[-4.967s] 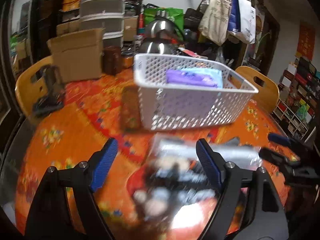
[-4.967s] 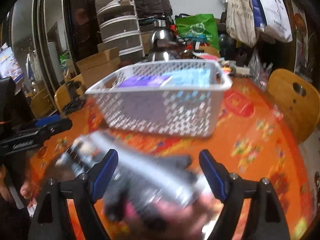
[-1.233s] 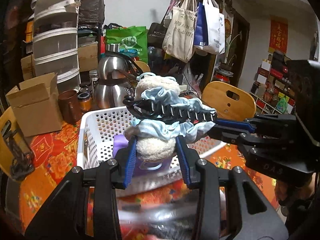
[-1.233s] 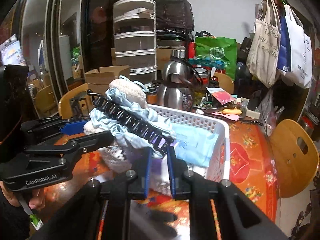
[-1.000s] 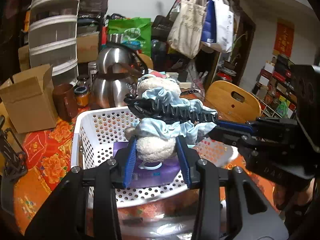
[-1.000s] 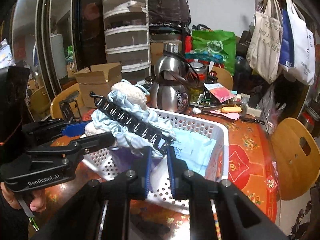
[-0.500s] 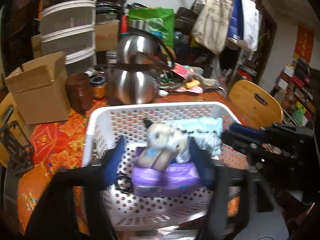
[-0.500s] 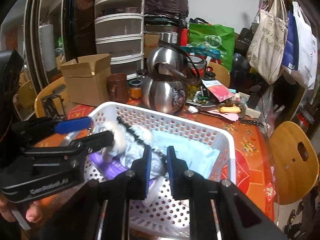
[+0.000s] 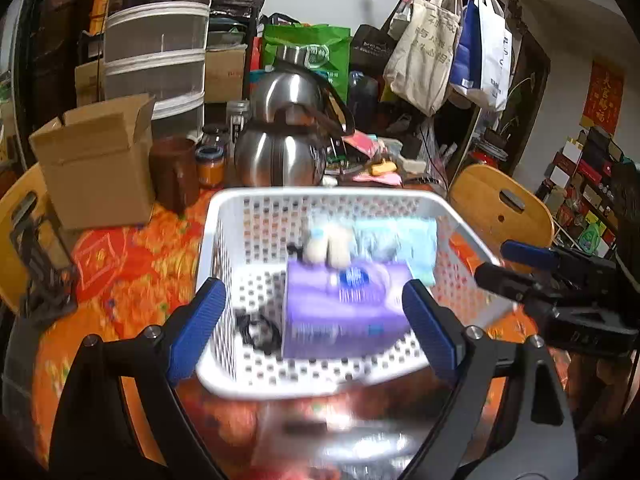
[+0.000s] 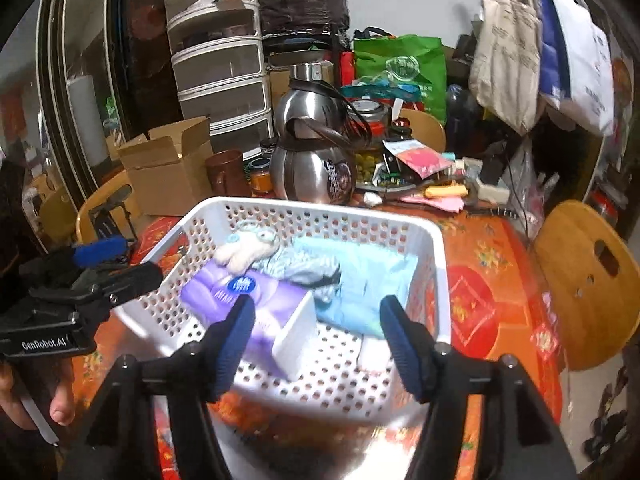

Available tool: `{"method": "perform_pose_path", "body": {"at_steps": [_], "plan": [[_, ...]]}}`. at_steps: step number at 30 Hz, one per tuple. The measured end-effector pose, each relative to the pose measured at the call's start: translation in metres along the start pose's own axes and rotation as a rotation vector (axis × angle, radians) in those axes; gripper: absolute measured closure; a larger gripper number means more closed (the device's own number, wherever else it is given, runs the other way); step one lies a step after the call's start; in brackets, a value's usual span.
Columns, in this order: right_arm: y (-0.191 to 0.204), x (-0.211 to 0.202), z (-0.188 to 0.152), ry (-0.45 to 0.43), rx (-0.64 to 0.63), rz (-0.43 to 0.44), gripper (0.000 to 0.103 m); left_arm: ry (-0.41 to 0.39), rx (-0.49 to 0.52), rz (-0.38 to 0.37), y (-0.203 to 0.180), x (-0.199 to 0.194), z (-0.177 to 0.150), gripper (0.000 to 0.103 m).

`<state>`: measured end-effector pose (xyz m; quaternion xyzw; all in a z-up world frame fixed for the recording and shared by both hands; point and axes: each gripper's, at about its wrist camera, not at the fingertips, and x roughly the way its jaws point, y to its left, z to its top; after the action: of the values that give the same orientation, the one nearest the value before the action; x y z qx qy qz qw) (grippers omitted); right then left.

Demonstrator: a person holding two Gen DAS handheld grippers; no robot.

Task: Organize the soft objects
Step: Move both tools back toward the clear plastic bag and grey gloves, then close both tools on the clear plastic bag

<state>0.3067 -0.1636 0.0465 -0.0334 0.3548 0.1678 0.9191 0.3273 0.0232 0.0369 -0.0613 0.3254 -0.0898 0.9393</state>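
The white perforated plastic basket [image 10: 436, 264] sits on the worktop with its orange floral cloth [image 10: 480, 300], serving as the collecting place for the soft things, so everything gathered lies inside its walls rather than loose on the cloth; a cream fluffy plush toy [image 10: 244, 250] rests toward the far side, touching a crumpled pale blue fabric piece [image 10: 304, 268], with a purple soft tissue pack [image 10: 248, 292] in front of them and a light blue flat soft pack [image 10: 368, 284] to the right; the left hand-held gripper [image 9: 314, 324] hangs over the near rim with its blue-padded jaws wide apart and nothing between them, and the right hand-held gripper [image 10: 318, 340] likewise stands spread and empty above the near wall, which suggests, as a judgement, that neither carries anything and both are free to fetch more; the basket's raised rim is the edge to clear on any move in or out, and its near left floor shows bare perforated room beside a small dark tangle [image 9: 258, 328] I cannot identify; behind the basket a steel kettle [image 10: 316, 160], a brown mug [image 10: 226, 172] and a cardboard box [image 10: 168, 168] crowd the far side, so the open room lies to the right on the cloth.
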Motion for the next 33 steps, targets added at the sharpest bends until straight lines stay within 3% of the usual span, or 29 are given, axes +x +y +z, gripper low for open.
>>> {"method": "perform_pose_path", "body": {"at_steps": [8,12,17,20,24,33], "plan": [[0.012,-0.042,-0.089,-0.040,0.011,0.005,0.025,0.062,0.001,-0.005,-0.007,-0.039,-0.099,0.014],[0.021,-0.058,-0.155,-0.032,0.029,0.037,0.024,0.104,-0.046,-0.035,-0.002,-0.049,-0.152,0.014],[0.029,-0.076,-0.222,-0.019,0.059,0.061,0.024,0.143,-0.051,-0.025,-0.001,-0.044,-0.190,0.014],[0.033,-0.072,-0.237,0.003,0.036,0.057,0.026,0.176,-0.054,-0.032,-0.002,-0.033,-0.195,0.015],[0.033,-0.061,-0.238,0.020,0.032,0.066,0.050,0.212,-0.049,-0.043,-0.007,-0.018,-0.196,0.015],[0.016,-0.060,-0.224,-0.011,0.103,0.060,0.050,0.158,-0.091,-0.041,0.013,-0.019,-0.177,0.015]]}}
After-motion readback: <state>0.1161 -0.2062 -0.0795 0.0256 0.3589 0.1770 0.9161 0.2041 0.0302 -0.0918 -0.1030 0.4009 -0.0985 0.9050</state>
